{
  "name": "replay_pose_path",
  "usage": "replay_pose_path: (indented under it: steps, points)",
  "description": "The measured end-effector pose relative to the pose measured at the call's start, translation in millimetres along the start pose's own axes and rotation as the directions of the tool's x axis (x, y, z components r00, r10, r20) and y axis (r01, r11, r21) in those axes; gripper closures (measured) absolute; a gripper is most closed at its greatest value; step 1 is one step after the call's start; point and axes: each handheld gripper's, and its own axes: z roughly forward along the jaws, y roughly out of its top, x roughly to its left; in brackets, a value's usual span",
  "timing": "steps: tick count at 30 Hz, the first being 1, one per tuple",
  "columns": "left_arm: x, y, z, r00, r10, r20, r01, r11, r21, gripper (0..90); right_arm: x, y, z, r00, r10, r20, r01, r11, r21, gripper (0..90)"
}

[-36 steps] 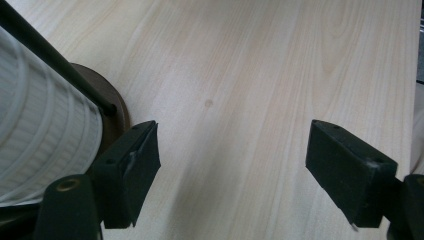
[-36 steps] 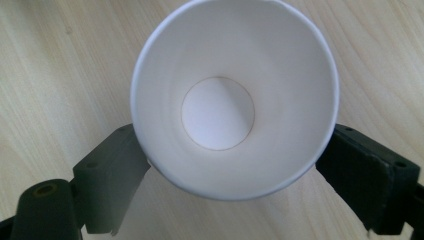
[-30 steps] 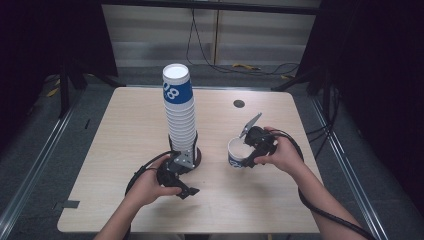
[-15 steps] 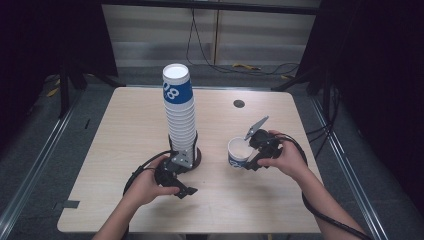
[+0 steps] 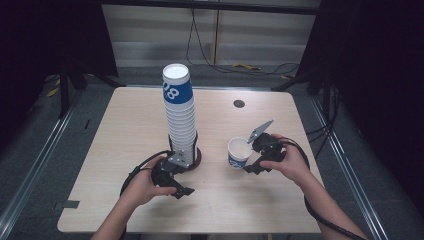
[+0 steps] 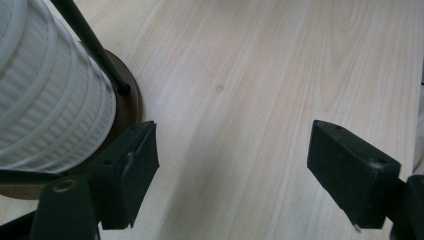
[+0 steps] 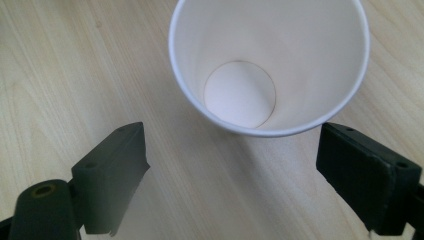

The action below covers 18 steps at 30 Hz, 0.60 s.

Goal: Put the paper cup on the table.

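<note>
I judge one paper cup (image 5: 239,152) is just freed, standing upright right of the table's (image 5: 120,120) middle, well apart from the cup stack (image 5: 181,117) on its holder. My right gripper (image 5: 248,161) sits spread beside it. My left gripper (image 5: 186,172) (jaws just been opening, nothing between) lies low, next pinching the stack's base.

On the pale wooden table (image 5: 125,150), the tall stack of white paper cups (image 5: 180,117) stands left of centre; my left gripper (image 5: 176,175) sits near it, and 1 single white paper cup (image 5: 238,152) stands right, touching my right gripper (image 5: 257,155).
</note>
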Motion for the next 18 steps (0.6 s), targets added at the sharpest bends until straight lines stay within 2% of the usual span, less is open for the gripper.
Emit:
replay_pose_path:
  steps: [6, 11, 18]
  points:
    - [2.3, -0.5, -1.2, 0.9999, -0.012, 0.000, 0.012, 0.9997, -0.021, 20.3, 1.0, -5.5, -1.7, 1.0000, 0.003, -0.004, -0.003, 1.000, -0.024, 12.1]
    - [5.5, -4.1, -1.6, 1.0000, -0.006, 0.005, 0.006, 1.0000, -0.006, 20.0, 1.6, -13.1, -4.8, 0.9998, 0.015, -0.011, -0.016, 0.999, -0.050, 12.1]
    - [10.1, -8.3, -2.7, 0.9991, -0.043, 0.001, 0.043, 0.9988, -0.022, 18.1, 4.2, -28.3, -7.1, 0.9991, 0.041, 0.003, -0.041, 0.996, -0.081, 12.1]
